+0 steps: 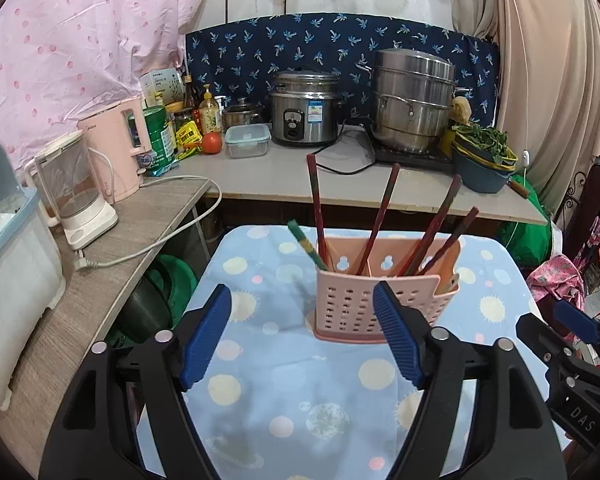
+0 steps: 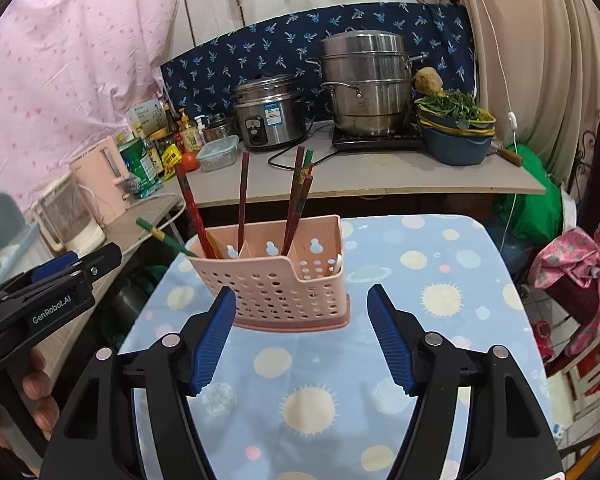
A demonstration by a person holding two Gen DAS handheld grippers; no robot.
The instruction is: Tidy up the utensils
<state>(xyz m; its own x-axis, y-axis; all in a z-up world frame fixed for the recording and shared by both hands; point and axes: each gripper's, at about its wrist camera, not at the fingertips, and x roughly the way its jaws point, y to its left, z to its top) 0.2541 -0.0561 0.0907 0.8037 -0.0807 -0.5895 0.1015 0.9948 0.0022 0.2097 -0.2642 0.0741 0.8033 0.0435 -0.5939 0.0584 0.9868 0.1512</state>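
Observation:
A pink perforated utensil holder (image 1: pixel 380 300) (image 2: pixel 276 280) stands upright on a small table with a blue cloth (image 1: pixel 284 380) (image 2: pixel 420 320). Several dark red chopsticks (image 1: pixel 376 220) (image 2: pixel 242 200) lean out of its compartments, and one green-tipped chopstick (image 1: pixel 306 246) (image 2: pixel 164 236) tilts to the left. My left gripper (image 1: pixel 302 340) is open, nothing between its blue pads, just in front of the holder. My right gripper (image 2: pixel 302 338) is open too, empty, close before the holder. The left gripper's black body (image 2: pixel 40 292) shows at the right wrist view's left edge, held by a hand (image 2: pixel 36 396).
Behind the table is a counter with a rice cooker (image 1: pixel 304 110), a steel steamer pot (image 1: pixel 412 100), a bowl of greens (image 1: pixel 484 160), a lidded container (image 1: pixel 247 141) and bottles. A white kettle (image 1: pixel 76 196) and loose plug cord (image 1: pixel 148 248) lie on the left shelf.

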